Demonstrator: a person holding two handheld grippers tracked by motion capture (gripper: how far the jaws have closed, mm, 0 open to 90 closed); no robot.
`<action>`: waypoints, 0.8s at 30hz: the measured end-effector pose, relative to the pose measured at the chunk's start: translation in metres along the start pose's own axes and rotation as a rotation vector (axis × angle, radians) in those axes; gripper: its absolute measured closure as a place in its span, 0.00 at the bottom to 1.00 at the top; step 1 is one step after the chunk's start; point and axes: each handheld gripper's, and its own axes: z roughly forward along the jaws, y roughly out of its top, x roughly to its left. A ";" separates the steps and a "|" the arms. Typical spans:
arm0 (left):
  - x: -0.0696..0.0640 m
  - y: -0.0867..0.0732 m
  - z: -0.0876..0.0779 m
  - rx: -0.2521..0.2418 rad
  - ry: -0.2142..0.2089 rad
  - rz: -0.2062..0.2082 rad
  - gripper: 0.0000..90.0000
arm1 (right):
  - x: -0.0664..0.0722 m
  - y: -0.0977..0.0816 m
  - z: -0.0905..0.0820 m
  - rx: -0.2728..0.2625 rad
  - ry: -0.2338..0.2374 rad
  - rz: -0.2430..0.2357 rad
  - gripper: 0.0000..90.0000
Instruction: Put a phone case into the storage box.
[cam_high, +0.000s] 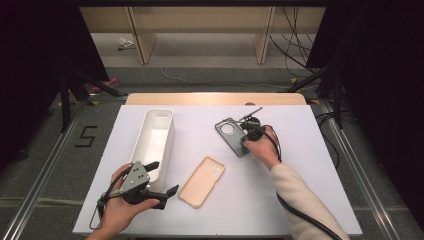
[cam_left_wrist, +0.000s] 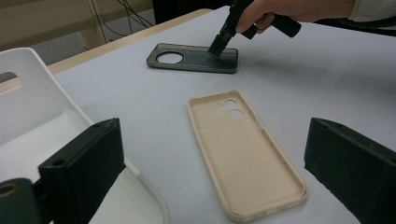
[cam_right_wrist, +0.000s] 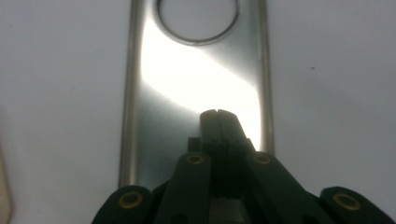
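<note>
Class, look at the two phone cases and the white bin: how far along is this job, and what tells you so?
Nothing looks done: the white bin appears to hold nothing, and both cases lie on the table. In hand: the right gripper, shut, presses its tip on the dark case without gripping it. The left gripper waits open beside the bin. Left, probably: moving the dark case and the beige case into the bin.

Between the left gripper's (cam_left_wrist: 212, 172) spread jaws lies a beige phone case (cam_left_wrist: 245, 154); beyond, closed right gripper (cam_left_wrist: 217, 46) tips touch a dark case (cam_left_wrist: 191, 58).
</note>
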 end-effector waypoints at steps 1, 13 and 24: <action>0.000 0.000 0.000 -0.001 -0.001 0.001 0.05 | 0.004 -0.001 -0.001 0.008 0.010 -0.014 1.00; -0.001 0.001 -0.001 -0.006 -0.002 0.001 0.05 | 0.045 -0.002 0.001 0.037 0.114 -0.105 1.00; 0.000 0.000 0.000 -0.003 -0.003 0.006 0.05 | 0.049 -0.002 0.004 0.003 0.170 -0.089 1.00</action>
